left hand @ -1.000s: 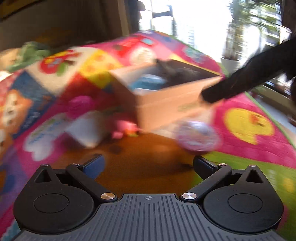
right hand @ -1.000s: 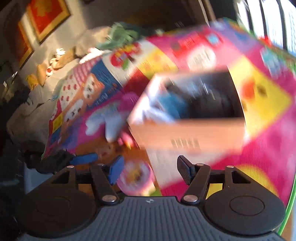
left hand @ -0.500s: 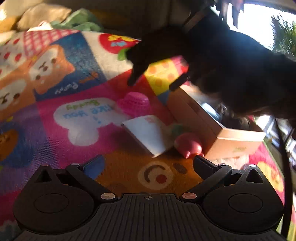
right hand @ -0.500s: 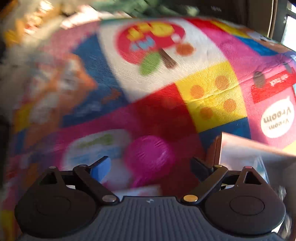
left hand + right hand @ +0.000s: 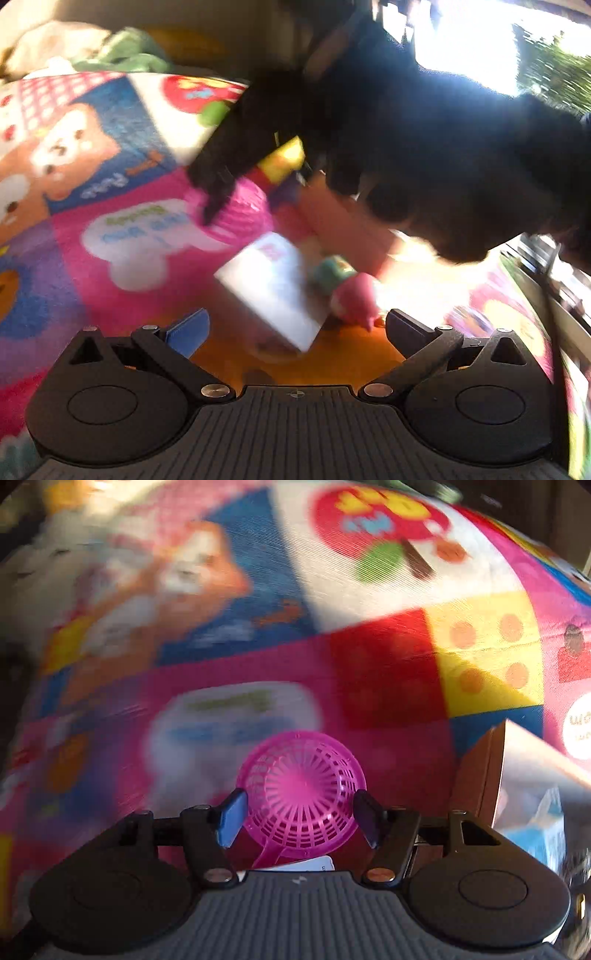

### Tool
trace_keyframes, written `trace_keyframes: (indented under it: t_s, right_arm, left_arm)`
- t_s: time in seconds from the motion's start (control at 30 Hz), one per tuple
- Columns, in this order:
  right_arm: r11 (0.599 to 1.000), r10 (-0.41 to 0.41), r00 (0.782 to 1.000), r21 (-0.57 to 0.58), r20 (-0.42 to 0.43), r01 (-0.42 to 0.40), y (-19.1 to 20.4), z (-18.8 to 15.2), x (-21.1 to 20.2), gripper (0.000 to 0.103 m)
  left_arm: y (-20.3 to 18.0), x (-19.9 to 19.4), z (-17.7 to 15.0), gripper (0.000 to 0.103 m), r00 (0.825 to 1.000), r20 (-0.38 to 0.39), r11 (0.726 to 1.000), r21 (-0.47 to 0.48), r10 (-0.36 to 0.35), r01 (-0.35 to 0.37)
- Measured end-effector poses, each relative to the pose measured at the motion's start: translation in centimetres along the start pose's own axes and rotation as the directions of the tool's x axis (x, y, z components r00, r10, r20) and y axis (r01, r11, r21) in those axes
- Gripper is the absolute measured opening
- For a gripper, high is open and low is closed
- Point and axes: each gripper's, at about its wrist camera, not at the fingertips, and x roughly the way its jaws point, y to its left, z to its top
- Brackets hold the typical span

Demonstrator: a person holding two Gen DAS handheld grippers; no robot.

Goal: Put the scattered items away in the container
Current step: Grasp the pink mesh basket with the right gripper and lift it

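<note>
My right gripper (image 5: 299, 818) is shut on a pink plastic mesh strainer (image 5: 301, 794), its pads against both sides. The strainer (image 5: 236, 210) also shows in the left wrist view under the dark right gripper (image 5: 218, 192). The cardboard box (image 5: 491, 775) stands just right of the strainer, with blue items inside. My left gripper (image 5: 295, 325) is open and empty above the mat. In front of it lie a white card box (image 5: 273, 288), a pink toy (image 5: 356, 299) and a green toy (image 5: 330, 269), with the cardboard box (image 5: 343, 229) behind them.
A colourful play mat (image 5: 129, 229) covers the floor. Green and beige cloths (image 5: 125, 51) lie at its far edge. A bright window (image 5: 480, 44) is at the back right.
My right gripper has come down over the pink strainer and closed on it. My left gripper has moved closer to the white card box and pink toy.
</note>
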Motion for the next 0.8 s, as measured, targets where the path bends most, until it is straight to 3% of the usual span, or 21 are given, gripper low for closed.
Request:
trace_keyframes:
  t_s: [0.1,0.23,0.3,0.4,0.53,0.63,0.8]
  right_arm:
    - [0.999,0.04,0.99,-0.018,0.136,-0.038,0.5,-2.9,-6.6,0.063]
    - [1.0,0.006,0.929,0.013,0.369,-0.012,-0.9,-7.4,-16.1,0.062]
    - [0.997,-0.001,0.901,0.072,0.434,-0.033,-2.9,-10.2,-19.9,0.062]
    - [0.988,-0.053,0.881,0.155,0.47,-0.023,-6.2,-14.2,-23.6,0.062]
    - [0.961,-0.103,0.898,0.275,0.428,-0.021,-9.6,-20.1,-25.3,0.063]
    - [0.925,-0.126,0.931,0.379,0.344,-0.015,-12.5,-23.5,-24.6,0.063]
    - [0.874,-0.07,0.97,0.483,0.234,-0.054,-15.9,-26.8,-21.1,0.063]
  left_arm:
    - [-1.7,-0.9,-0.6,0.103,0.997,-0.027,0.997,0.022,-0.077,0.077]
    - [-4.8,-1.8,-0.8,0.103,0.994,-0.046,0.99,0.091,-0.1,0.104]
    - [-6.5,-2.3,-0.6,0.103,0.994,-0.047,0.985,0.134,-0.1,0.106]
    - [-8.9,-2.4,-0.2,0.103,0.993,-0.053,0.973,0.201,-0.102,0.111]
    - [-11.7,-0.6,-0.7,0.103,0.996,-0.083,0.959,0.275,-0.043,0.065]
    - [-12.5,1.4,-1.3,0.103,0.992,-0.125,0.959,0.282,0.007,0.029]
    - [-12.8,2.4,-2.3,0.103,0.985,-0.171,0.958,0.286,0.028,0.022]
